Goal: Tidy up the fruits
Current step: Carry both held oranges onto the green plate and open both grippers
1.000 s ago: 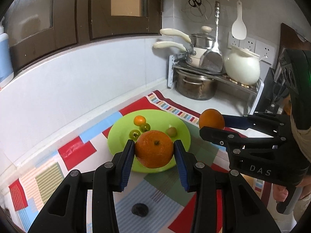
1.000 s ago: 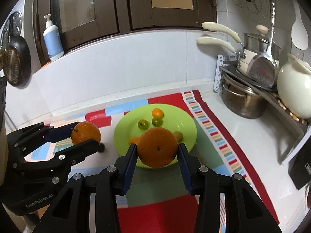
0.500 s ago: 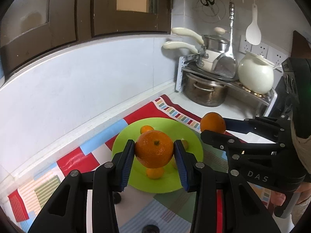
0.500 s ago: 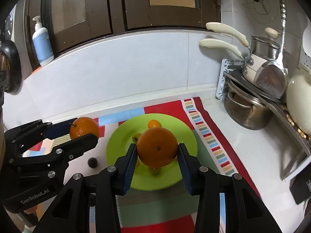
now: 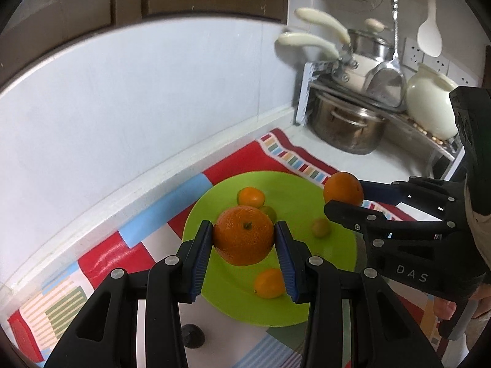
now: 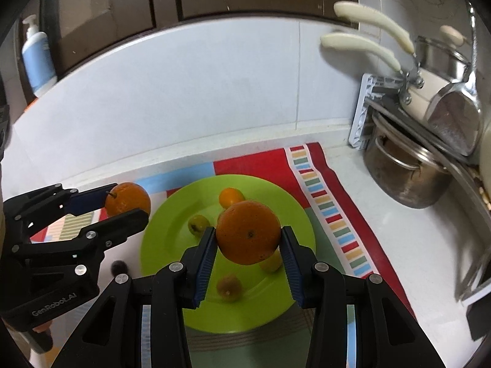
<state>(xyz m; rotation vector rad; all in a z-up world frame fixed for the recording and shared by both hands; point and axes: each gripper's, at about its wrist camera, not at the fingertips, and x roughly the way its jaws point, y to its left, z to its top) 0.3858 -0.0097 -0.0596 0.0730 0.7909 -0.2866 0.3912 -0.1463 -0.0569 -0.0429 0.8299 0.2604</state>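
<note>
Left wrist: orange (image 5: 243, 235) between fingers (image 5: 201, 253)

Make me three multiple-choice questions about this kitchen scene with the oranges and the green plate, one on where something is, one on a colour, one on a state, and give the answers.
1. Where does the small dark object lie?
A. on the plate
B. on the patterned mat beside the plate
C. in the steel pot

2. What colour is the plate?
A. light green
B. white
C. blue

3. What state are the left tongs in?
A. open and empty
B. closed on an orange
C. closed on the plate's rim

Answers:
1 B, it sits on the mat just off the plate's near edge.
2 A, the rim and bare surface are light green.
3 B, both blue pads press the sides of the left orange.
</note>
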